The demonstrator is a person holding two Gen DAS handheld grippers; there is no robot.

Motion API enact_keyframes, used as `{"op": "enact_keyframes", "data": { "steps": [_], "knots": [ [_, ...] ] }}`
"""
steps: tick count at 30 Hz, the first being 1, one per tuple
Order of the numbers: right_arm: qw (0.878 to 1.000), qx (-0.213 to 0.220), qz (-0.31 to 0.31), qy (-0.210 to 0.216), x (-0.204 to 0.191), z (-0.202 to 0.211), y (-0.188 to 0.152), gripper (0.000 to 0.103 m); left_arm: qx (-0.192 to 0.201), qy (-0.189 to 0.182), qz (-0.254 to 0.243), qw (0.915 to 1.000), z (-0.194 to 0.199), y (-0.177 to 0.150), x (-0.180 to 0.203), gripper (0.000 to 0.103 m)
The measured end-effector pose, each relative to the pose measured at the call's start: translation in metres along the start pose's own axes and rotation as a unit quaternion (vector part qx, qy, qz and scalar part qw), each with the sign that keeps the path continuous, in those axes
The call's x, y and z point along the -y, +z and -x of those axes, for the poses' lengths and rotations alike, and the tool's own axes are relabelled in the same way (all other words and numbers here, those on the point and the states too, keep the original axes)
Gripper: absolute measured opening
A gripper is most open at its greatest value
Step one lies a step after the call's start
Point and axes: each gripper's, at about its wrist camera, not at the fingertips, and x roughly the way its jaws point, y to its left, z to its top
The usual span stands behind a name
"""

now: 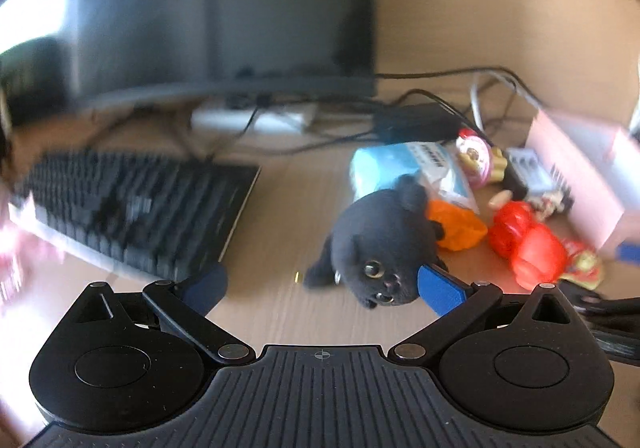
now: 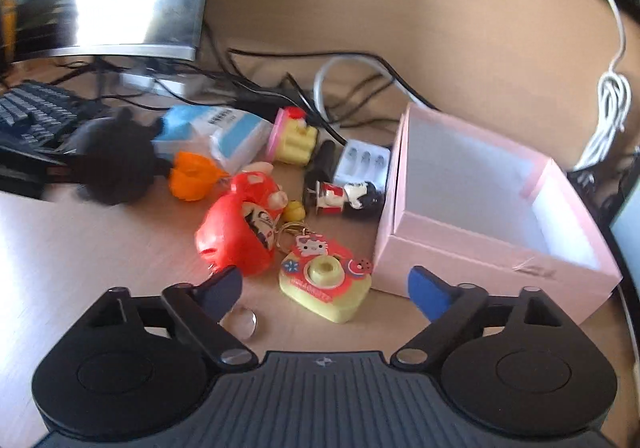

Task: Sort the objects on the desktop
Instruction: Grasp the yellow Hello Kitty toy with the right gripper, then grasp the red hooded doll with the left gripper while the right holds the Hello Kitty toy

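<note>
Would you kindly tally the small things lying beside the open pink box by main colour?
Black: 1, the plush cat
Orange: 1, the crumpled wrapper
Red: 1, the round plastic pig doll
Yellow: 2, the toy camera keychain and the cake-shaped toy
Blue and white: 1, the tissue pack
Total: 6

Motion blur is smearing the keyboard (image 1: 132, 208) and the monitor (image 1: 224, 12) in the left wrist view, and the pink box (image 1: 588, 168) there is running off the right edge, only part of it showing. In the right wrist view the black plush cat (image 2: 112, 164) is blurring into a dark shape with its face hidden, and it is covering part of the orange toy (image 2: 192, 176) and a corner of the blue packet (image 2: 216, 132). The print on that packet is reading as too small to make out, and the red figure (image 2: 240, 224) is hiding the upper part of the keyring on the yellow toy camera (image 2: 324, 280).
</note>
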Motion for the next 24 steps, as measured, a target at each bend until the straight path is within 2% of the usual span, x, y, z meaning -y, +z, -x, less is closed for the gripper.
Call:
{"op": "enact_keyframes", "data": {
  "steps": [3, 4, 8, 11, 14, 16, 18, 20, 23, 24],
  "knots": [
    [1.000, -0.011, -0.020, -0.011, -0.002, -0.013, 0.000, 0.072, 0.004, -0.023, 0.033, 0.9992, 0.023, -0.015, -0.013, 0.103],
    [1.000, -0.015, -0.027, -0.002, -0.002, -0.018, 0.001, 0.058, 0.006, -0.031, 0.034, 0.9989, 0.029, -0.019, -0.015, 0.103],
    [0.999, -0.022, -0.025, 0.030, -0.002, -0.015, 0.000, 0.058, 0.007, -0.084, 0.013, 0.9963, 0.041, -0.027, 0.005, 0.103],
    [0.998, -0.025, -0.005, 0.050, 0.000, 0.012, -0.012, 0.058, 0.008, -0.117, -0.012, 0.9930, 0.042, -0.025, 0.037, 0.103],
    [0.998, -0.032, 0.025, 0.039, 0.011, 0.041, -0.030, 0.058, 0.020, -0.140, -0.040, 0.9891, 0.034, -0.019, 0.072, 0.103],
    [0.998, -0.041, 0.036, 0.015, 0.025, 0.057, -0.045, 0.058, 0.029, -0.132, -0.067, 0.9886, 0.021, -0.012, 0.096, 0.101],
    [0.998, -0.056, 0.035, 0.003, 0.042, 0.070, -0.057, 0.058, 0.024, -0.114, -0.094, 0.9887, 0.000, -0.005, 0.121, 0.080],
    [0.998, -0.053, 0.016, -0.004, 0.060, 0.084, -0.064, 0.061, 0.005, -0.093, -0.106, 0.9900, -0.022, 0.001, 0.139, 0.080],
    [0.999, -0.036, -0.005, -0.011, 0.080, 0.109, -0.070, 0.074, -0.010, -0.069, -0.118, 0.9905, -0.046, 0.003, 0.158, 0.078],
    [1.000, -0.028, -0.004, -0.012, 0.086, 0.116, -0.072, 0.077, -0.010, -0.055, -0.128, 0.9901, -0.050, 0.002, 0.163, 0.069]
  ]
}}
